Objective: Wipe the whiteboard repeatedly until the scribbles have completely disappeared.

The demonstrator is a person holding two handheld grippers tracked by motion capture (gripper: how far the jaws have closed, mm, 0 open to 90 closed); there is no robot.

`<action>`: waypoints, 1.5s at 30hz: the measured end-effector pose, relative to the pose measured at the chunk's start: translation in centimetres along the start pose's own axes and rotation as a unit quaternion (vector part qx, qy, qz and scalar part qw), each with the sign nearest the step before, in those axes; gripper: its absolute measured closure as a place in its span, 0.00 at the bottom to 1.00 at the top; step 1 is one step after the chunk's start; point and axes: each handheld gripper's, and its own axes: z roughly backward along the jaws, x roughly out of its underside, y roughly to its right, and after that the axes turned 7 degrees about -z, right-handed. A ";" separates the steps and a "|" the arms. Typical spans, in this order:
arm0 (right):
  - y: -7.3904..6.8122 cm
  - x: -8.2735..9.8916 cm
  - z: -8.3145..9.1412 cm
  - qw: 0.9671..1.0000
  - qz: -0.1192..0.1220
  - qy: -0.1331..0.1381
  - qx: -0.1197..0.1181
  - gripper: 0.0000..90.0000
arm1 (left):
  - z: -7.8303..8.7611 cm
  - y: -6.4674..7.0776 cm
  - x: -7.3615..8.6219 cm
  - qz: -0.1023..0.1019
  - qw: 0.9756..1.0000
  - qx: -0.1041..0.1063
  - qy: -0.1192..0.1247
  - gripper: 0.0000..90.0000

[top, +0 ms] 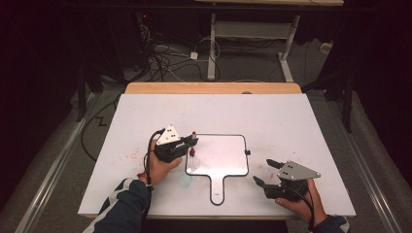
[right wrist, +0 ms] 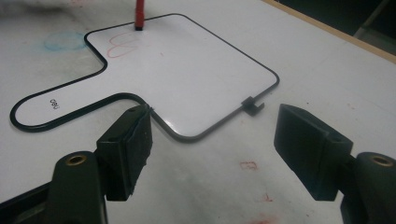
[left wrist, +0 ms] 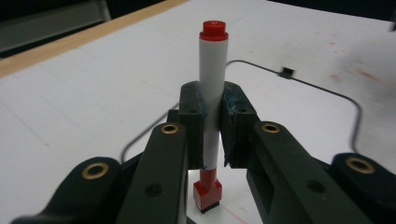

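Observation:
A small handheld whiteboard (top: 221,156) with a black rim and a handle toward me lies mid-table. My left gripper (top: 190,144) is shut on a white marker with red ends (left wrist: 211,112), held upright over the board's near-left corner, its lower red end (left wrist: 207,192) close to the board surface. Faint red loops (right wrist: 122,46) are drawn on the board below the marker (right wrist: 138,14). My right gripper (top: 266,171) stands open at the board's right, near the table's front edge, nothing between its pads (right wrist: 135,140).
The white table top (top: 272,116) carries red smudges (right wrist: 248,165) and a bluish stain (right wrist: 65,41) by the board's handle. A small black clip (top: 247,152) sits on the board's right rim. A wooden edge (top: 214,88) runs along the far side; cables lie on the floor beyond.

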 end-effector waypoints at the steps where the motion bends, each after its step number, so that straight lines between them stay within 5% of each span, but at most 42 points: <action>1: 0.0 0.0 -0.1 1.000 0.000 -0.001 0.000 0.32 | -0.2 -0.4 0.0 0.004 1.000 -0.006 0.001 0.87; 5: -0.1 0.0 -0.2 1.000 0.000 -0.003 -0.004 0.32 | -0.7 -1.0 0.2 0.032 0.999 -0.010 0.014 0.88; 13: 0.1 0.1 0.1 1.000 -0.005 0.000 -0.004 0.32 | -0.4 1.7 0.2 0.040 0.997 0.062 0.022 0.88; 19: -0.3 -0.1 0.1 1.000 0.004 0.004 -0.008 0.32 | -1.6 4.8 -0.7 -0.005 0.994 0.108 0.022 0.88; 24: -0.2 0.0 -0.1 1.000 0.003 0.001 -0.013 0.32 | -2.1 4.1 -1.0 -0.020 0.996 0.090 0.018 0.87; 30: -0.1 0.1 -0.2 1.000 0.001 0.000 -0.012 0.32 | -3.3 2.1 -0.9 0.011 0.997 0.068 0.030 0.87; 38: -0.1 0.2 -0.1 1.000 0.001 -0.004 -0.013 0.32 | -2.2 3.0 -0.4 0.018 0.995 0.096 0.029 0.88; 45: -0.2 0.1 0.1 1.000 0.004 -0.001 -0.013 0.32 | -1.6 5.3 -0.3 -0.002 0.991 0.127 0.027 0.88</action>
